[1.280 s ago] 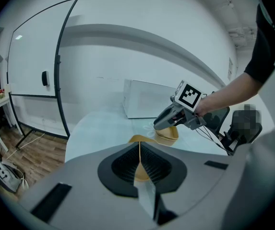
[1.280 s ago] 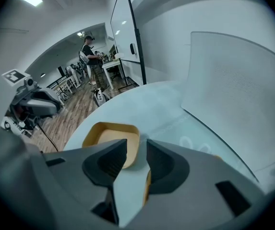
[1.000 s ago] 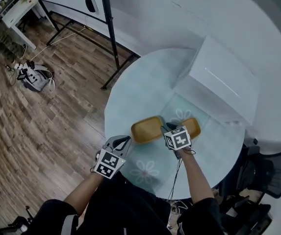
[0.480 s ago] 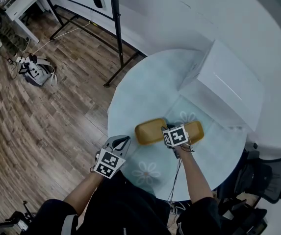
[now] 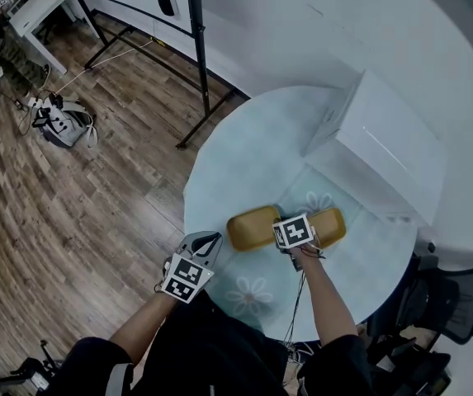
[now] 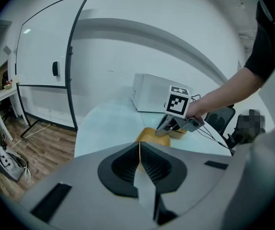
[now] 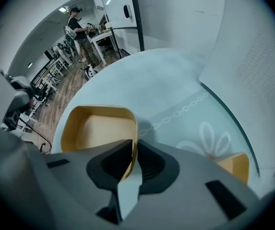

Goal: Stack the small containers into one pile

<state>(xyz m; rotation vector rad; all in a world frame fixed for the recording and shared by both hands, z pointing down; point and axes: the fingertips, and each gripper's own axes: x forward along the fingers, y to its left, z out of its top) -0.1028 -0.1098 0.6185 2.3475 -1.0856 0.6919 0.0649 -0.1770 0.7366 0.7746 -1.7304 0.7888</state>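
Note:
Two shallow yellow containers lie side by side on the round glass table (image 5: 236, 163). The left container (image 5: 251, 228) (image 7: 96, 131) has its right rim pinched between the jaws of my right gripper (image 5: 284, 223) (image 7: 134, 150), which is shut on it. The right container (image 5: 330, 223) (image 7: 234, 166) sits just beyond that gripper, apart from it. My left gripper (image 5: 205, 240) (image 6: 139, 150) hovers at the table's near-left edge, shut with nothing in it. In the left gripper view the left container (image 6: 149, 135) shows past its jaws.
A large white box (image 5: 376, 143) takes up the far right of the table. A whiteboard stand (image 5: 199, 48) is on the wooden floor to the left, with a bag (image 5: 63, 122) beyond it. A black office chair (image 5: 459, 304) is at the right.
My right gripper has shifted slightly left, onto the left container's rim. The left gripper has hardly moved. The head view has drifted a little.

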